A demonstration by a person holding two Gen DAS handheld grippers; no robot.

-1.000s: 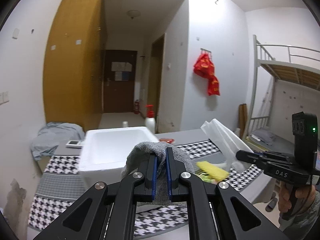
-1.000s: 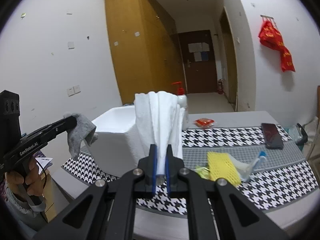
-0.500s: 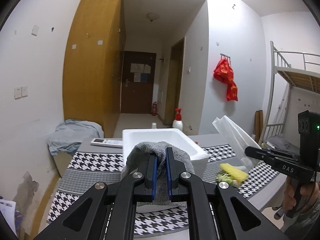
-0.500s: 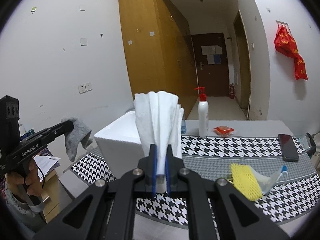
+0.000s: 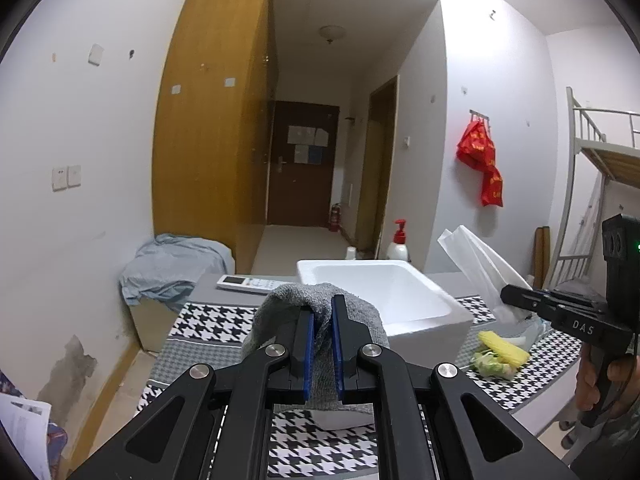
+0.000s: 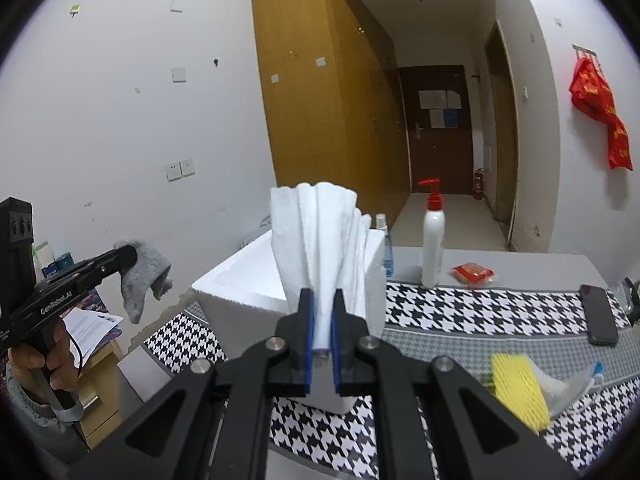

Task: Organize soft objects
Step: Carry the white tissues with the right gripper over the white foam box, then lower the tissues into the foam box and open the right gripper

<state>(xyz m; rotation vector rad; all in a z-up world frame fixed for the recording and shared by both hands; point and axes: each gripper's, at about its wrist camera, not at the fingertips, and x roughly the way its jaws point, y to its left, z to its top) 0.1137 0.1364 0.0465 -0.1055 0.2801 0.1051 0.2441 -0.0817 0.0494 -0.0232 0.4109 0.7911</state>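
- Left gripper point(image 5: 321, 322): jaws clamped on a grey sock point(image 5: 320, 308), held in the air; sock drapes over both blue pads and hangs down between them.
- In the right wrist view the same left gripper point(image 6: 130, 254) shows at far left, grey sock point(image 6: 142, 280) dangling from its tip, off the bench edge, apart from the foam box.
- Right gripper point(image 6: 320, 312): jaws clamped on a white cloth point(image 6: 320, 240), which fans upward above the pads.
- In the left wrist view the right gripper point(image 5: 506, 294) is at far right with the white cloth point(image 5: 476, 264) sticking up and left from its tip, above the bench just right of the box.
- White foam box point(image 5: 384, 292) sits open on the bench point(image 5: 216, 316), on a black-and-white houndstooth cover; nothing visible inside it from the left wrist view.
- Yellow mesh item point(image 6: 518, 390) lies on the bench right of the box, beside a clear plastic wrapper point(image 6: 568, 384).
- White pump bottle point(image 6: 433, 242) with a red top stands upright behind the box.
- Small red packet point(image 6: 472, 272) lies right of the bottle; black phone point(image 6: 598, 314) lies flat near the right bench edge.
- White remote point(image 5: 246, 284) lies on the bench left of the box.
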